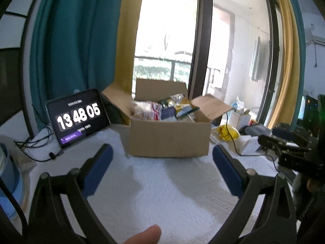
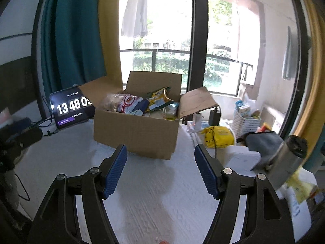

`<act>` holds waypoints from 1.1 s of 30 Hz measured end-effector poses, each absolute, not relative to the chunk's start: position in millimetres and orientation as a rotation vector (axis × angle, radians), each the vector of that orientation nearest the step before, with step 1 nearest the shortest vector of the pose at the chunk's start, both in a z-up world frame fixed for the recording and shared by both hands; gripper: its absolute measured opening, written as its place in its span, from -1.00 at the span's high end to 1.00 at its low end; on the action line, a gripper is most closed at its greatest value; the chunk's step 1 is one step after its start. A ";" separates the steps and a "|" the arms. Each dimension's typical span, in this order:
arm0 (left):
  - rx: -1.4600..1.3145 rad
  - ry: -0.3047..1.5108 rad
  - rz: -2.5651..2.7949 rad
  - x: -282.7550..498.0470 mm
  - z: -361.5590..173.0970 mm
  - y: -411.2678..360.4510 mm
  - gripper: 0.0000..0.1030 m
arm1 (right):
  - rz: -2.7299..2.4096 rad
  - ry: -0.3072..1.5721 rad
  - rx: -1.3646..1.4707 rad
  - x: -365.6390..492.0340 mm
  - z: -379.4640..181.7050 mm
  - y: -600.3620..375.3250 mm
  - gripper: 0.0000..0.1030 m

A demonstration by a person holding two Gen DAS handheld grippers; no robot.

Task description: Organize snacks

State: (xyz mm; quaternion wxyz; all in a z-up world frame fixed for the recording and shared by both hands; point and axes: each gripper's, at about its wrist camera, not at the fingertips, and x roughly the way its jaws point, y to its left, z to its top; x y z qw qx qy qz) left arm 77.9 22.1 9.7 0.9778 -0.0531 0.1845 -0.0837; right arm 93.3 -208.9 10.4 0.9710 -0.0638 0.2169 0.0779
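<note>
An open cardboard box [image 1: 169,137] [image 2: 135,134] stands on the white table [image 1: 158,183] [image 2: 158,193], its flaps spread. Several snack packets [image 1: 162,109] [image 2: 142,103] fill it: a pale bag of biscuits, a red-and-white packet, yellow-green bags. My left gripper [image 1: 162,160] hovers open just short of the box's front face, nothing between its blue pads [image 1: 97,170]. My right gripper [image 2: 160,160] is also open and holds nothing, its pads [image 2: 115,170] close to the box's near corner. The right gripper's black body [image 1: 288,152] shows at the right edge of the left wrist view.
A tablet showing a clock [image 1: 78,118] [image 2: 71,107] leans left of the box, with cables [image 1: 38,148] beside it. Right of the box lie a yellow bag [image 2: 218,136], a white box [image 2: 241,158], a grey pouch [image 2: 262,142], a steel flask [image 2: 288,158] and a white basket [image 2: 245,120].
</note>
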 end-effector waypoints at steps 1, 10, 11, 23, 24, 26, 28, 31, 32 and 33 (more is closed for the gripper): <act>-0.108 0.340 -0.162 70.7 12.5 24.4 -0.93 | 0.148 0.422 -0.135 85.6 11.8 -208.3 -0.40; -0.095 0.260 -0.164 37.1 28.5 29.6 -0.93 | 0.129 0.380 -0.134 40.3 20.5 -204.0 -0.41; -0.091 0.253 -0.162 34.7 30.7 29.4 -0.93 | 0.127 0.373 -0.134 36.2 22.6 -203.7 -0.41; -0.060 0.177 -0.177 14.0 59.6 25.4 -0.93 | 0.101 0.270 -0.133 4.2 54.6 -204.0 -0.41; -0.061 0.174 -0.176 13.1 61.0 25.4 -0.93 | 0.099 0.265 -0.132 3.0 56.1 -205.1 -0.41; -0.063 0.166 -0.172 12.0 63.8 25.9 -0.93 | 0.095 0.256 -0.126 0.6 59.2 -207.6 -0.41; -0.067 0.161 -0.167 12.0 65.8 26.3 -0.93 | 0.092 0.251 -0.122 -0.5 61.1 -209.2 -0.41; -0.071 0.159 -0.162 13.5 67.6 27.2 -0.93 | 0.089 0.247 -0.115 -1.0 63.3 -210.2 -0.41; -0.070 0.160 -0.160 14.4 68.0 27.1 -0.93 | 0.088 0.245 -0.114 -1.3 64.0 -210.3 -0.41; -0.071 0.160 -0.159 14.5 68.6 27.1 -0.93 | 0.086 0.242 -0.113 -1.3 65.0 -210.6 -0.41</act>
